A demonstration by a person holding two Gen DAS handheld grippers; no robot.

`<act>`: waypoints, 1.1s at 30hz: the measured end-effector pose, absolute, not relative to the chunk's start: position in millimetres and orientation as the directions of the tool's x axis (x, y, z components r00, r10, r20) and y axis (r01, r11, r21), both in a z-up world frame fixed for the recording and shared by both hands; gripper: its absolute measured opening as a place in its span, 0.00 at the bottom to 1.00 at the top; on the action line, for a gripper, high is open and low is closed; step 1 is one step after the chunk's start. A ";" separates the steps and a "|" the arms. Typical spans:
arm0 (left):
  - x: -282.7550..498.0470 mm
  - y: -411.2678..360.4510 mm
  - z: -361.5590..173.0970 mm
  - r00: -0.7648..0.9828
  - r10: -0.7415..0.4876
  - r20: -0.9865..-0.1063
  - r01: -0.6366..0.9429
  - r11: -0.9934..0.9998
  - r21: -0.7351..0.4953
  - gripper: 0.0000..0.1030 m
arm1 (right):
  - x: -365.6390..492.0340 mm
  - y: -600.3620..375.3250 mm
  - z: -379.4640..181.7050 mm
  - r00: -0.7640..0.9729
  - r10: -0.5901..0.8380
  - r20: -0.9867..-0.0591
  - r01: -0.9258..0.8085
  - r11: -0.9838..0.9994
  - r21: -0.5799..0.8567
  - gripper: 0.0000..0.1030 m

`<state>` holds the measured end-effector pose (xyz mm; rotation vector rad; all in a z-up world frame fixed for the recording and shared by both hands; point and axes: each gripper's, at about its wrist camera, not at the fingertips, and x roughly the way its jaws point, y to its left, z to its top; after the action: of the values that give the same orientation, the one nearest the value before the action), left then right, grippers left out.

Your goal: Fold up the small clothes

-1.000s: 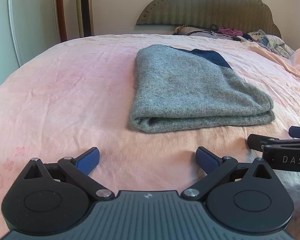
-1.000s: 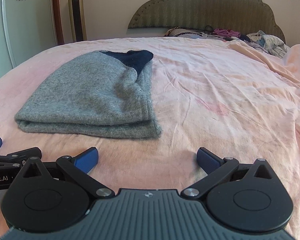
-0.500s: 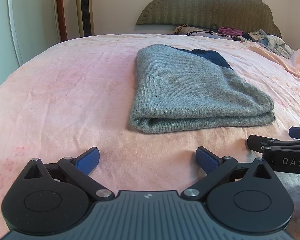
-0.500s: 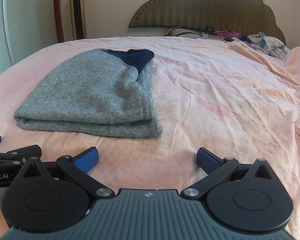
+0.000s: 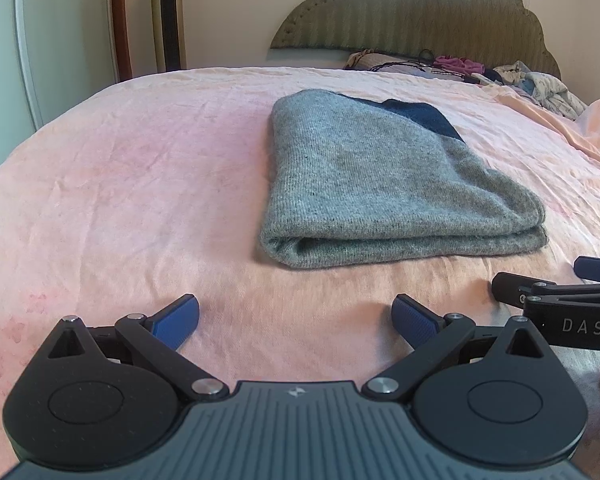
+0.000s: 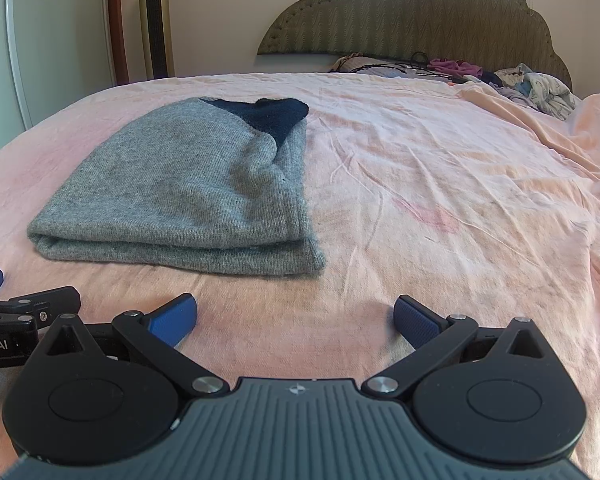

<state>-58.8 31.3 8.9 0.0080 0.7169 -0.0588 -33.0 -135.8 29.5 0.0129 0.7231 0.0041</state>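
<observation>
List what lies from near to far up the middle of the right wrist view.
Open right gripper → bare pink bedsheet → folded grey knitted garment with a navy patch → pile of mixed clothes at the head of the bed → scalloped olive padded headboard.

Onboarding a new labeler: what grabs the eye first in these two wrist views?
The folded grey knit garment with a dark navy patch at its far end, lying flat mid-bed on the pink sheet. Next, both grippers held low in front of its near folded edge, left gripper and right gripper, jaws wide open and empty. Behind, a heap of loose clothes sits by the scalloped headboard.
</observation>
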 end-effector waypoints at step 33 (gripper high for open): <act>-52.2 24.5 10.6 0.727 -0.011 -0.686 0.018 1.000 0.002 1.00 | -32.9 -135.6 29.5 0.750 0.008 -0.662 0.001 1.000 0.014 1.00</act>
<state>-52.2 24.5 10.6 0.0087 0.7565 -0.0161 -32.9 -135.6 29.5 0.0134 0.7230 0.0037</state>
